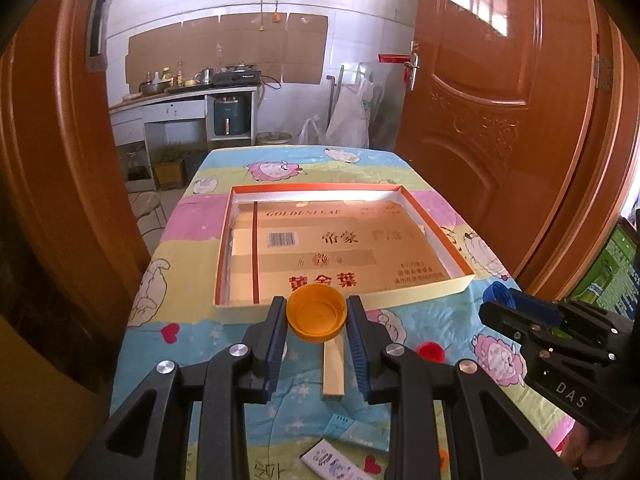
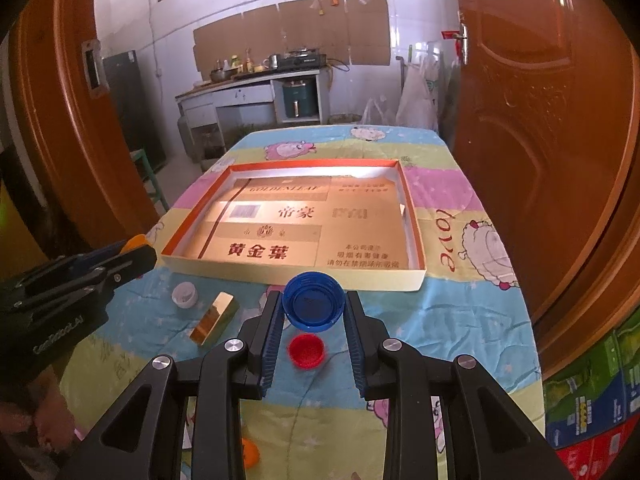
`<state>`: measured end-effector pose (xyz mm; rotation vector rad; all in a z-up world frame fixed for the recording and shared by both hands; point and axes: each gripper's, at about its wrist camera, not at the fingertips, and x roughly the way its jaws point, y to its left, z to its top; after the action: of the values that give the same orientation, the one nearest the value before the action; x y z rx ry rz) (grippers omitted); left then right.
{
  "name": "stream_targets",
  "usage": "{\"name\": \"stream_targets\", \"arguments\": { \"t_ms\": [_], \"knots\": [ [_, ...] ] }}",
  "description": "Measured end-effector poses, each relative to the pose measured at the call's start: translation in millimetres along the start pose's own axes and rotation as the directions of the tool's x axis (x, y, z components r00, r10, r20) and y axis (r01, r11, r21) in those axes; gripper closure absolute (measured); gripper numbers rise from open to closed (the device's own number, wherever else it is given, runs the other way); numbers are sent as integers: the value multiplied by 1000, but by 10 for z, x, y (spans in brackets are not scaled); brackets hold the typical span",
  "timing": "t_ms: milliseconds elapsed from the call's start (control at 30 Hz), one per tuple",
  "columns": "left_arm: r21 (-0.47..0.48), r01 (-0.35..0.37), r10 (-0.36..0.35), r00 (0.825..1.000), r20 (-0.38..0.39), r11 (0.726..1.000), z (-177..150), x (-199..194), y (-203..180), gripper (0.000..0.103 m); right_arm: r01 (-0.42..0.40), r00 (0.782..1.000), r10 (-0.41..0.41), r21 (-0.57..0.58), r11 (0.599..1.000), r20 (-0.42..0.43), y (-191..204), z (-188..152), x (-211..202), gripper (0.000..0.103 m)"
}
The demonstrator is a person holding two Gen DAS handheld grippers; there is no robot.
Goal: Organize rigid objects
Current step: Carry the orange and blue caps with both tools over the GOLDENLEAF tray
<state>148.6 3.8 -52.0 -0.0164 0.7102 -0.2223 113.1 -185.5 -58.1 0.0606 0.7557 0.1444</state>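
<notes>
My left gripper [image 1: 317,312] is shut on an orange cap [image 1: 317,317] and holds it above the table, just in front of the near wall of the shallow orange-rimmed box lid [image 1: 224,240]. My right gripper [image 2: 313,306] is shut on a blue cap [image 2: 313,304], also just short of the lid's near wall [image 2: 360,278]. A red cap [image 2: 306,351], a white cap [image 2: 184,295] and a gold block [image 2: 214,318] lie on the cloth. The right gripper also shows in the left wrist view [image 1: 502,304], and the left gripper in the right wrist view [image 2: 140,254].
The table wears a cartoon-sheep cloth [image 1: 192,208]. A red cap [image 1: 432,351], the gold block [image 1: 334,368] and small paper packets [image 1: 332,460] lie near the front. Wooden doors [image 1: 500,120] flank the table. Stacked cartons [image 2: 592,400] stand at the right.
</notes>
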Motion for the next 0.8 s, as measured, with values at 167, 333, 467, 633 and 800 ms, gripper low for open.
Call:
{"name": "stream_targets", "arguments": {
  "t_ms": [167, 333, 467, 633, 800],
  "knots": [
    [-6, 0, 0, 1000, 2, 1000, 111, 85, -26, 73, -7, 1000, 7, 17, 1000, 1, -71, 73, 30, 72],
    [-5, -4, 4, 1000, -1, 1000, 193, 158, -28, 73, -18, 1000, 18, 27, 999, -7, -110, 139, 111, 72],
    [-1, -10, 10, 1000, -4, 1000, 279, 232, -30, 73, -27, 1000, 27, 29, 999, -11, -115, 211, 186, 72],
    [-3, -17, 17, 1000, -13, 1000, 374, 348, -13, 73, -34, 999, 35, 23, 999, -17, -124, 320, 300, 72],
    [-8, -22, 22, 999, -26, 1000, 476, 499, 18, 73, -39, 999, 40, 17, 999, -23, -156, 449, 439, 72]
  ]
}}
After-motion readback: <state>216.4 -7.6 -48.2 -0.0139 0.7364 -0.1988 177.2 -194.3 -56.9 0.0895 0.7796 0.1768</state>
